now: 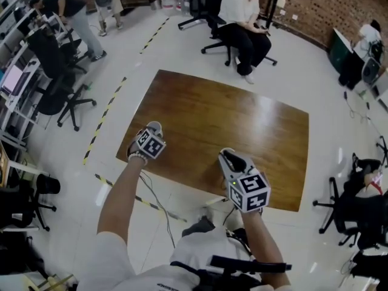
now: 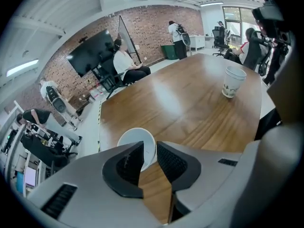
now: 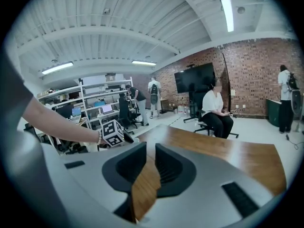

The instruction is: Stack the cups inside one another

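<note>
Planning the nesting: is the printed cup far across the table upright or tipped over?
Upright: the printed cup stands on its base on the table, open mouth up.

A brown wooden table (image 1: 230,120) stood on a pale floor (image 1: 182,47). Beyond its far edge someone in a white top (image 1: 241,8) sat on an office chair, close to a brick wall (image 1: 321,5). Yellow-and-black tape (image 1: 104,115) ran along the floor to the left, near a black chair (image 1: 57,86). A dark screen (image 3: 194,78) stood by the wall, and shelves (image 3: 102,96) held monitors.
</note>
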